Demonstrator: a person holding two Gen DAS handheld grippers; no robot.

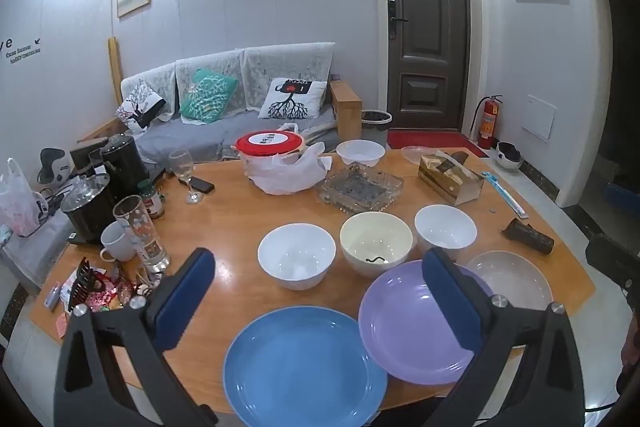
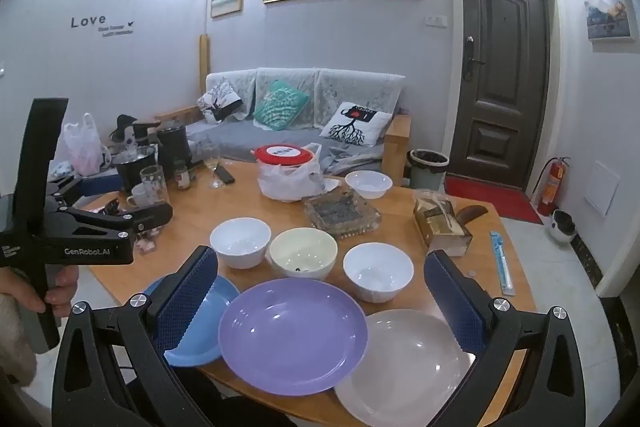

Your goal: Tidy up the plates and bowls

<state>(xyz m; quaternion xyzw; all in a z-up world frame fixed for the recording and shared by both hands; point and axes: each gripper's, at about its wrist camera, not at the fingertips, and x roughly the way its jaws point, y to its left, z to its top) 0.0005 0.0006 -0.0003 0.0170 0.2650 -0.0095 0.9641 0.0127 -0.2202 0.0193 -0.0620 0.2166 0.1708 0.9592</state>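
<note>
Three plates lie along the near edge of the wooden table [image 1: 224, 223]: a blue plate [image 1: 304, 363] [image 2: 208, 323], a purple plate [image 1: 412, 323] [image 2: 292, 335] overlapping it, and a pale grey plate [image 1: 516, 279] [image 2: 404, 367]. Behind them stand three bowls: white [image 1: 296, 255] [image 2: 240, 241], cream [image 1: 376, 243] [image 2: 303, 253], white [image 1: 445, 231] [image 2: 378, 271]. Another white bowl [image 1: 360, 151] [image 2: 368, 183] sits far back. My left gripper [image 1: 320, 291] is open and empty above the plates. My right gripper [image 2: 322, 291] is open and empty above the purple plate.
A glass ashtray [image 1: 360, 187], a red-lidded pot in a plastic bag [image 1: 276, 155], a tissue box [image 1: 448, 175], a wine glass [image 1: 186, 175], cups, jars and kettles [image 1: 120, 163] crowd the table's back and left. The left gripper's body [image 2: 80, 227] shows in the right wrist view.
</note>
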